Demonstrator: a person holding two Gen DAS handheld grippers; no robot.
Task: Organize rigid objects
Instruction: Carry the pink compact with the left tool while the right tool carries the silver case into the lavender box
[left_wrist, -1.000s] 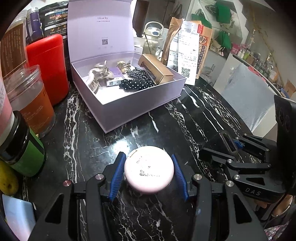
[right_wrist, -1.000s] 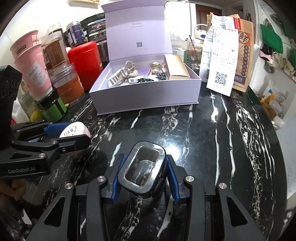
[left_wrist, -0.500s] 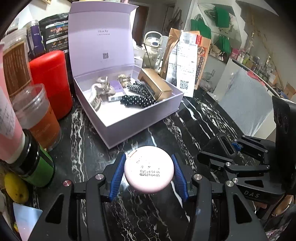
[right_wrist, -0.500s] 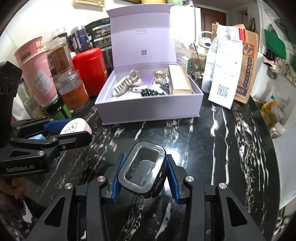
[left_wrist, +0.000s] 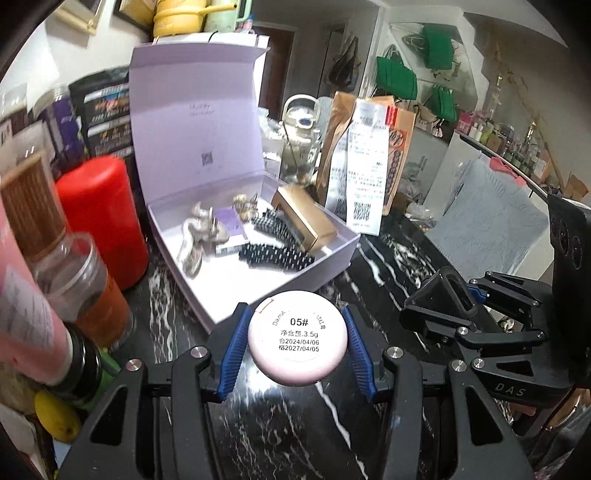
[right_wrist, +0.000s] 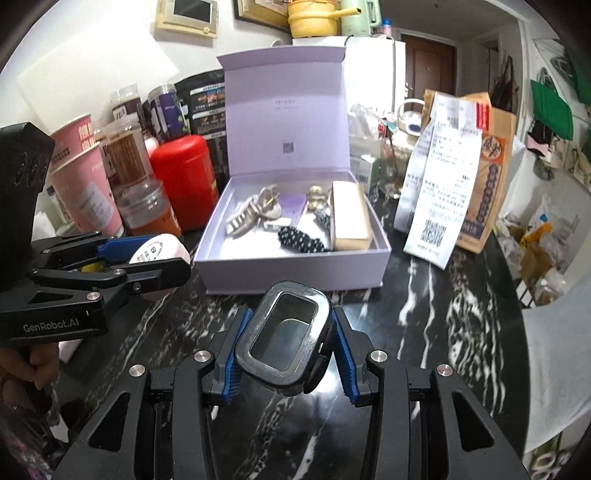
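My left gripper (left_wrist: 297, 341) is shut on a round pink compact (left_wrist: 297, 336), label side up, held above the black marble table in front of the open lilac box (left_wrist: 255, 295). My right gripper (right_wrist: 284, 345) is shut on a black rectangular case with a clear lid (right_wrist: 283, 339), also raised, just before the box's front wall (right_wrist: 291, 271). The box holds a silver hair claw (right_wrist: 251, 214), a dotted black scrunchie (right_wrist: 301, 238), a gold box (right_wrist: 349, 218) and small items. The left gripper with the compact (right_wrist: 159, 251) shows at the left of the right wrist view.
A red canister (right_wrist: 183, 175), pink cups (right_wrist: 83, 177), jars with orange contents (right_wrist: 147, 206) and a green-banded jar (left_wrist: 92, 369) crowd the table's left. A brown paper bag with receipts (right_wrist: 461, 173) stands right of the box. A glass kettle (left_wrist: 299, 147) sits behind.
Both grippers have risen and moved toward the lilac box with their objects; the box now looks closer and I see more down into it.
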